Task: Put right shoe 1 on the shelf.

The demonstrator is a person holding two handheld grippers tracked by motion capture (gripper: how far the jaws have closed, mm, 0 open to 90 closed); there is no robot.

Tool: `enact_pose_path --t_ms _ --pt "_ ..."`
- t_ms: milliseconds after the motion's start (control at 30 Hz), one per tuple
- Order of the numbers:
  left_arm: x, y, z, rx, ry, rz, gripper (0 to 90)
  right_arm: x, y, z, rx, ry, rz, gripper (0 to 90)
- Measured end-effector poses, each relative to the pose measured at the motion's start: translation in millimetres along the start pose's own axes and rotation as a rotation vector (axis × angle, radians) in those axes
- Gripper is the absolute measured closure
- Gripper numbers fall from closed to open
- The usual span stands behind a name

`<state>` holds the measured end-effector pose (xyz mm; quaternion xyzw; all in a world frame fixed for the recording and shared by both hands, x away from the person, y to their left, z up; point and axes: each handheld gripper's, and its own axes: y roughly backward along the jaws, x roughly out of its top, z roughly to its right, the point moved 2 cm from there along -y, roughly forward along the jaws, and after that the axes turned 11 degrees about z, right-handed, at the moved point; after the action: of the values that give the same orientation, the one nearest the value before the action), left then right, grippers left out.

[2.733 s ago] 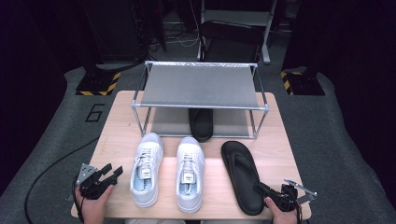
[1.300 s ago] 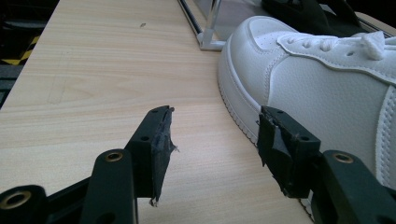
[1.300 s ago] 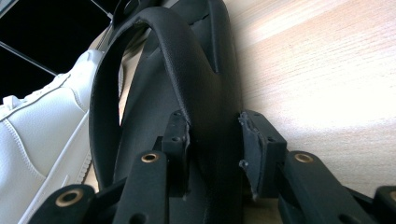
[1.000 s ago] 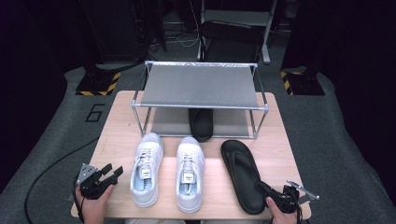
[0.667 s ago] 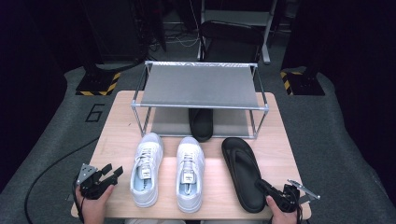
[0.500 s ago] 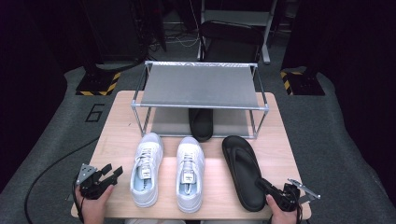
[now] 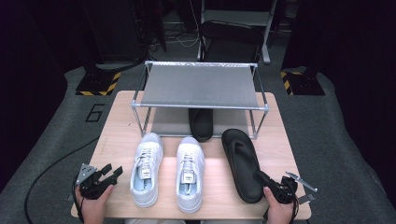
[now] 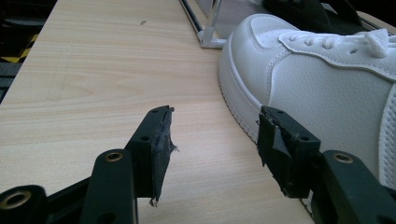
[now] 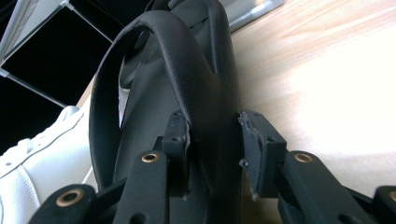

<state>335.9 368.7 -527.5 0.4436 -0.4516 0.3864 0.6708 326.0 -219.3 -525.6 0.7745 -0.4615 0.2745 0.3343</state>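
A black flip-flop [image 7: 239,158] lies on the wooden table [image 7: 116,135] at the right, toe toward the rack. My right gripper [image 7: 261,178] is shut on the right edge of its heel; in the right gripper view the jaws [image 9: 215,140] straddle the flip-flop's [image 9: 154,93] rim, one pad inside on the footbed and one outside. A pair of white sneakers [image 7: 147,170] [image 7: 190,173] stands side by side at the middle. My left gripper [image 7: 112,170] rests open left of them, and in its own view its jaws [image 8: 215,140] hold nothing, with a sneaker's side [image 8: 327,79] beside the right pad.
A metal two-level shoe rack [image 7: 201,86] stands at the table's far side, and a second black flip-flop [image 7: 201,123] lies on its lower level. Bare wood lies left of the sneakers and right of the held flip-flop.
The black flip-flop has shifted slightly toward the rack with my right gripper on its heel. The left gripper has stayed put.
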Motion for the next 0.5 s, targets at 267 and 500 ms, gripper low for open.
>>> enact_pose_path --t_ms 267,500 --pt "0.1 -0.2 0.3 0.0 -0.003 -0.003 44.7 6.0 -14.5 -3.9 -0.009 0.002 0.009 64.3" --pt "0.4 0.0 -0.3 -0.004 -0.003 -0.006 44.7 16.3 -30.2 -9.5 -0.021 0.014 0.018 64.3"
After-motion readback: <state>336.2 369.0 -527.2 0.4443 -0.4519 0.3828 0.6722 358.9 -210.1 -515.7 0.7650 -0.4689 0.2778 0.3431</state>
